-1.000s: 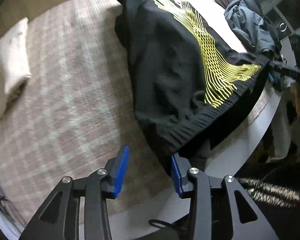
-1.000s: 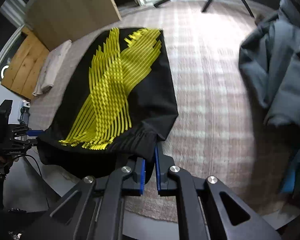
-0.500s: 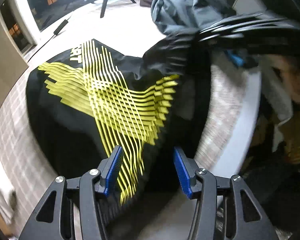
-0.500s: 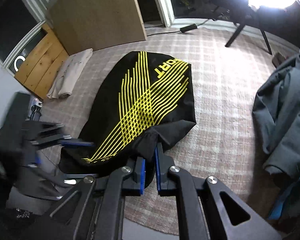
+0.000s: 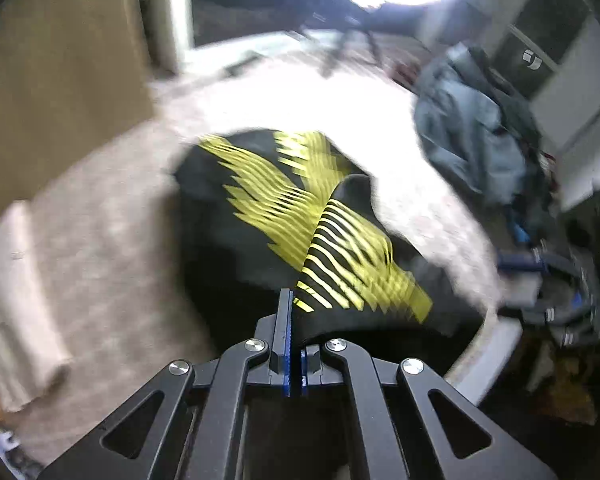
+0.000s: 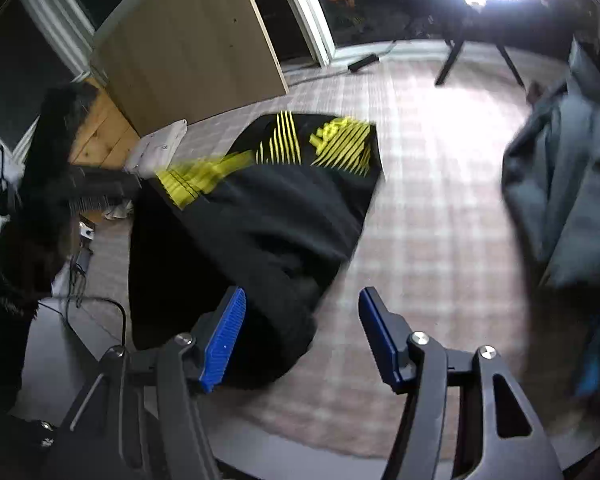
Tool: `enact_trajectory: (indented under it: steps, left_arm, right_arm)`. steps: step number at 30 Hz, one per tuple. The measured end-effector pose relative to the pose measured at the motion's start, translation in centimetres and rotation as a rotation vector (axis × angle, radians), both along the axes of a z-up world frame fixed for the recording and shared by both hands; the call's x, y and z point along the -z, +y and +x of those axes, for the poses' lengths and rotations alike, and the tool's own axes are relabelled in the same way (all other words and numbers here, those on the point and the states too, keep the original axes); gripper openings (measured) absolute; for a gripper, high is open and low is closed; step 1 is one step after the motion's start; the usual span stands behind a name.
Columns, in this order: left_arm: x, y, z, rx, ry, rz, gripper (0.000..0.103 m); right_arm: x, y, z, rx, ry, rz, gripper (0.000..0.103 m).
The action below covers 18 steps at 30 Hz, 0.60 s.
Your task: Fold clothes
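A black garment with a yellow line print [image 5: 284, 216] lies on the checked tablecloth [image 5: 112, 240]. My left gripper [image 5: 294, 320] is shut on the garment's near edge and holds a flap of it lifted and folded over. In the right wrist view the same black garment [image 6: 260, 216] lies partly folded, its black back side up. My right gripper [image 6: 302, 328] is open and empty just above the garment's near corner; its blue pads [image 6: 224, 336] stand wide apart. The left view is motion-blurred.
A folded cream cloth [image 5: 16, 300] lies at the table's left, also seen in the right wrist view [image 6: 156, 148]. A grey-blue jacket pile [image 5: 472, 136] sits at the right [image 6: 560, 184]. A wooden board [image 6: 188, 48] stands behind. The table edge [image 5: 488, 356] is near right.
My left gripper went from open to shut on the garment's edge and lifted it over. My right gripper let go of the garment corner and opened wide.
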<state>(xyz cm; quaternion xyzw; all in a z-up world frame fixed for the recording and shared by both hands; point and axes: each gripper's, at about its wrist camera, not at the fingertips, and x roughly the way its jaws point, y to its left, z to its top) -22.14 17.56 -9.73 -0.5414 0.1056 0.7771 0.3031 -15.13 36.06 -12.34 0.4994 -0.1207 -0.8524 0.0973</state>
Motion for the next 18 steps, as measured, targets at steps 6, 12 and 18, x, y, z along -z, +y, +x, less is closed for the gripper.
enact_trajectory:
  steps: [6,12,18]
  left_arm:
    - [-2.3,-6.6,-0.9,-0.112,0.046,0.0,0.002]
    - [-2.1,-10.4,-0.8,-0.157,0.026,0.007,0.002]
    - [-1.8,-12.3,-0.8,-0.162,0.013,0.007,0.002]
  right_arm:
    - [4.5,-4.1,1.3,-0.012,-0.075,-0.058,0.058]
    - [8.0,-7.9,1.9,-0.03,-0.124,-0.079,0.058]
    - [9.2,-9.4,0.2,-0.037,-0.117,0.003,0.009]
